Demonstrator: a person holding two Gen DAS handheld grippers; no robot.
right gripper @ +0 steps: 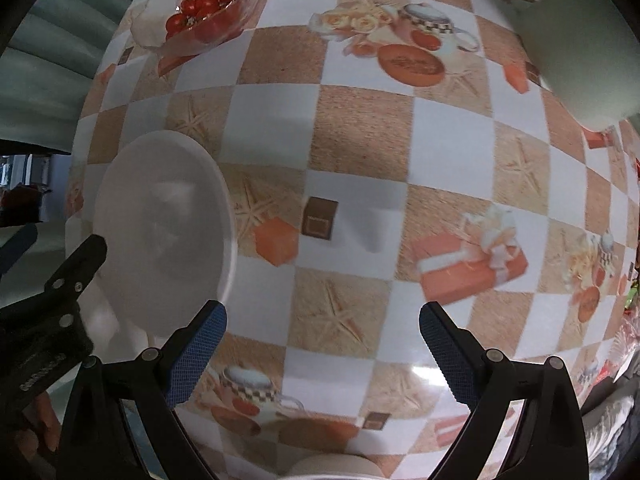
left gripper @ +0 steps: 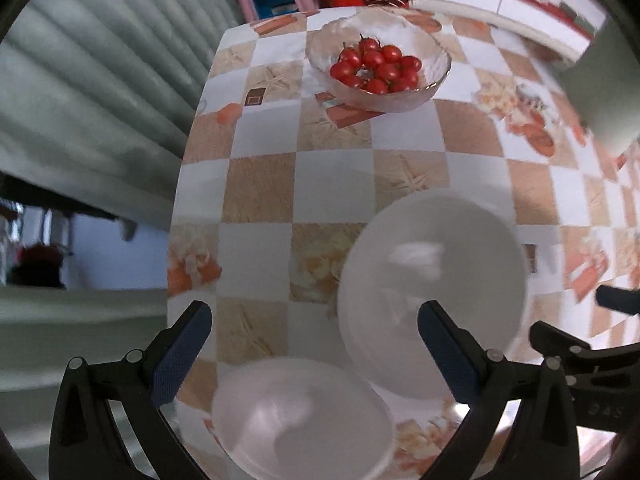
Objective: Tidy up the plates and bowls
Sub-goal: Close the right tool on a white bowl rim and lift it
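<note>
Bowls are what the work is turning on, and both are sitting on the checked tablecloth (left gripper: 332, 184), which is covering the whole table. Nothing that I can call a plate is showing clearly, though a pale rim at the bottom edge of the right wrist view is too cropped to name.

Going down in size, the big white bowl (left gripper: 432, 292) is lying toward the near right of the left wrist view, empty and upright. A glass bowl (left gripper: 378, 66) full of cherry tomatoes (left gripper: 376, 66) is standing at the far end, well apart from it. The small white bowl (left gripper: 304, 420) is sitting nearest, just beside the big one; whether their rims are touching I cannot tell.

The left gripper (left gripper: 316, 354) is hanging open above the small white bowl, its blue pads spread wide, one of them overlapping the big bowl in the picture. The right gripper (right gripper: 324, 354) is likewise spread apart over bare cloth, gripping nothing, with the big white bowl at its left.

By my judgement no bowl is being carried, so the step in hand is the approach for a first pick. The next move is probably calling for the left gripper to drop onto the small bowl's rim, pinch one wall, then nest it in the larger bowl.
</note>
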